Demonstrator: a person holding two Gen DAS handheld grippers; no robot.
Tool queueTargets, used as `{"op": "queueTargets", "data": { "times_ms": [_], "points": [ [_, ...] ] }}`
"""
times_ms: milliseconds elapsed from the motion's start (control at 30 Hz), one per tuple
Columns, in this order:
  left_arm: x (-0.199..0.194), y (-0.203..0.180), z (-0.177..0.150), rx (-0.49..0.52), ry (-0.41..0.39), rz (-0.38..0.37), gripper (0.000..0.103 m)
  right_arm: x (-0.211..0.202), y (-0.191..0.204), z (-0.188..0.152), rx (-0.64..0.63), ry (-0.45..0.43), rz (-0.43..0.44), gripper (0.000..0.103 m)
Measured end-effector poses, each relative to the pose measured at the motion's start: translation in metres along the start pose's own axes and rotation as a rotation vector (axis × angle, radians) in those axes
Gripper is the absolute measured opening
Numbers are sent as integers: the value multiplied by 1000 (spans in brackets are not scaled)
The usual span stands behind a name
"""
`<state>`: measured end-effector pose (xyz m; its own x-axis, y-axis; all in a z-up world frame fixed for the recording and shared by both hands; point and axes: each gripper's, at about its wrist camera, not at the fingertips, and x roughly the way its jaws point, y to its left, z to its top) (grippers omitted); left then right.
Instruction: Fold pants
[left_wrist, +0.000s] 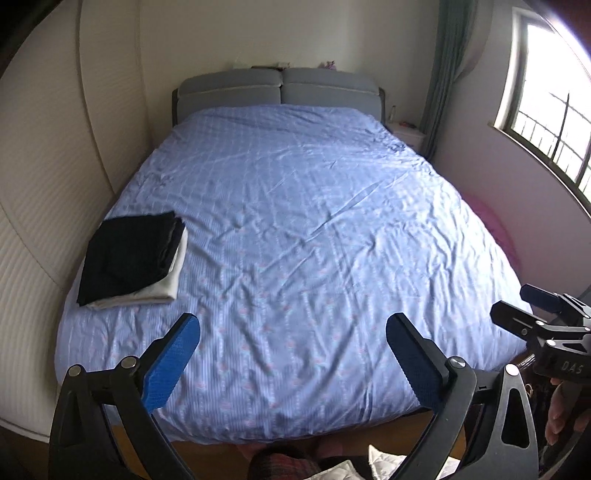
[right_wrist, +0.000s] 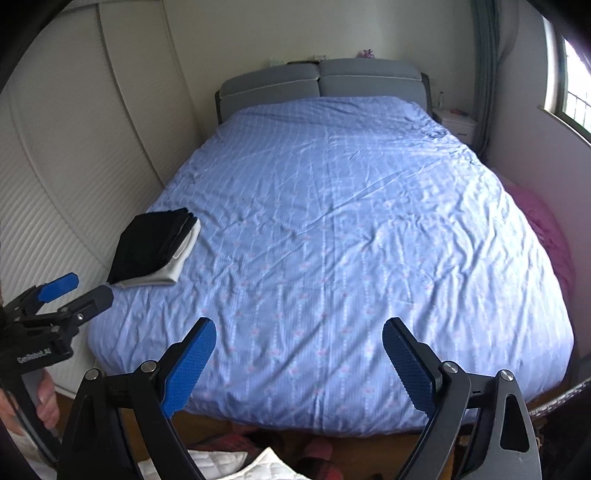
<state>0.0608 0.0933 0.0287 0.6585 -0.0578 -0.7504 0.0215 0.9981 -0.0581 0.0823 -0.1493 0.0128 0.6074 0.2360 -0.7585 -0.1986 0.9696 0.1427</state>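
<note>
Black pants (left_wrist: 129, 254) lie folded into a flat rectangle on top of a folded white garment (left_wrist: 175, 275), near the left front corner of the bed (left_wrist: 314, 221). The same stack of black pants (right_wrist: 151, 243) shows at the left in the right wrist view. My left gripper (left_wrist: 292, 325) hangs above the foot of the bed, open, with nothing between its blue pads (left_wrist: 170, 365). My right gripper (right_wrist: 300, 326) is beside it to the right, also open and empty. Each gripper shows in the other's view: the right gripper (left_wrist: 517, 301) and the left gripper (right_wrist: 86, 288).
A wrinkled blue patterned cover spreads over the whole bed. A grey headboard (left_wrist: 280, 88) stands at the far end, a white nightstand (left_wrist: 406, 133) to its right. Wardrobe doors (left_wrist: 48, 184) line the left side. Pink fabric (right_wrist: 554, 243) lies along the right. White quilted cloth (right_wrist: 221, 461) lies on the floor.
</note>
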Motion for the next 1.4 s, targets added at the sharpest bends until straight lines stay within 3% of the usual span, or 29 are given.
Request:
{"op": "queueTargets", "data": {
  "times_ms": [200, 1400],
  "points": [
    [-16, -23, 3, 67, -53, 38, 103, -17, -17, 0, 18, -34, -18, 93],
    [-25, -39, 23, 79, -125, 0, 103, -42, -24, 14, -5, -110, -45, 93]
  ]
}}
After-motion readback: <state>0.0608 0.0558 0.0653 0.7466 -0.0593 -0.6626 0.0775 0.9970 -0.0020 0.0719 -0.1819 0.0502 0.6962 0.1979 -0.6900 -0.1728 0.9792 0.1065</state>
